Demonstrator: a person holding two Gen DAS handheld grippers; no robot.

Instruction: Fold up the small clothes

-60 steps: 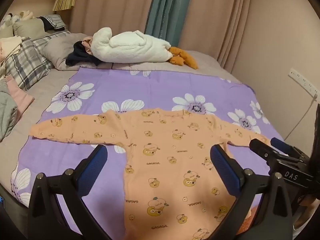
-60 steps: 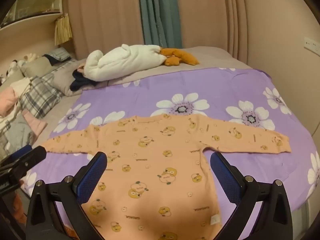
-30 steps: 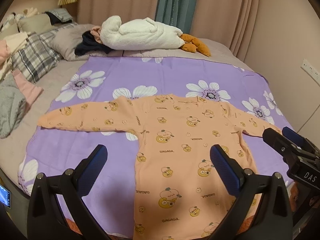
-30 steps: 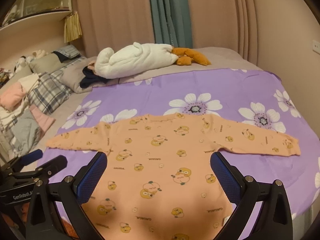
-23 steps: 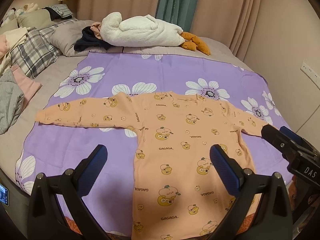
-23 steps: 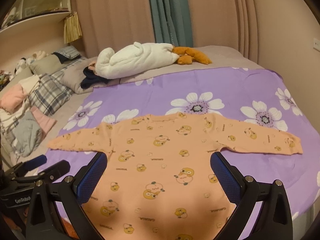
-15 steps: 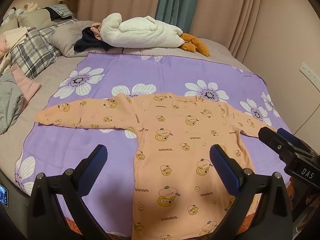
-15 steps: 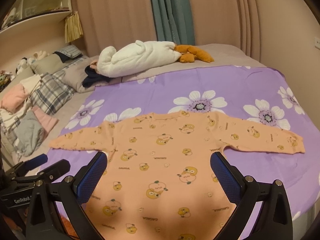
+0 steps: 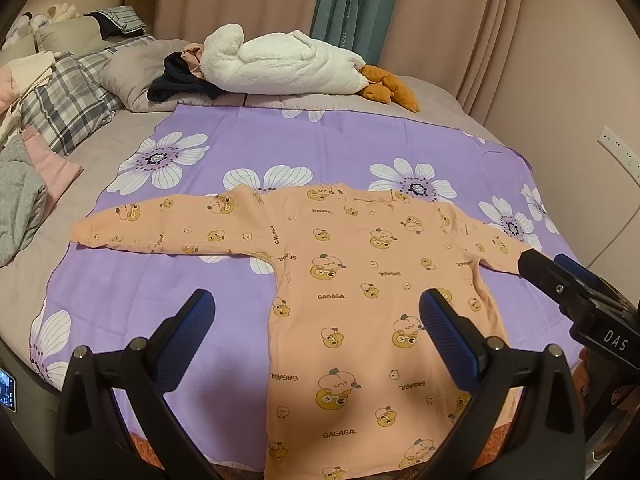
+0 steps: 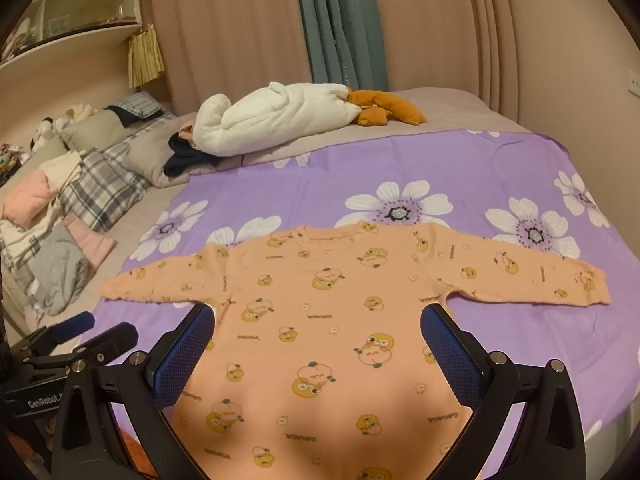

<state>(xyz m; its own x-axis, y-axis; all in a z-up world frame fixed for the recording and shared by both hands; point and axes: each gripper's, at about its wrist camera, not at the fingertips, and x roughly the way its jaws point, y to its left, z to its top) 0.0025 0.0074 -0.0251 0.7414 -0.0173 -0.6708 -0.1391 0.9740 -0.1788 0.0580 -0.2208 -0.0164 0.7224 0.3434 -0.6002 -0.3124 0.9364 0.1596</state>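
Small peach-orange long-sleeved baby top w/ cartoon duck print and "GAGAGA" lettering [image 9: 360,280] lies flat on a purple cloth w/ white flower print [image 9: 320,144], both sleeves spread straight out to the sides, neckline on the far side, hem toward the near edge of the purple cloth.

Left gripper [image 9: 316,328], black frame w/ blue pads, spread wide, holding nothing. It hangs above the near part of the top, apart from the fabric: its left pad sits over bare purple cloth just beside the top's body, below the armpit; its right pad is over the body itself.

Right gripper [image 10: 316,344], same build, also spread wide and holding nothing. In the right wrist view, its two pads frame the top's body, one by each armpit. Can't tell if the pads touch the fabric; looks like they don't.

Each gripper shows in the other's view: right one at the top's right sleeve end [image 9: 568,292], left one off the purple cloth's near-left edge [image 10: 80,340].

Beyond the purple cloth's far edge: fluffy white plush bundle [image 9: 280,68] w/ brown-orange plush piece [image 9: 388,88] touching it. Off the cloth's left side: grey plaid pillow [image 9: 68,104] and a loose pile of grey and pink clothes [image 10: 48,264].
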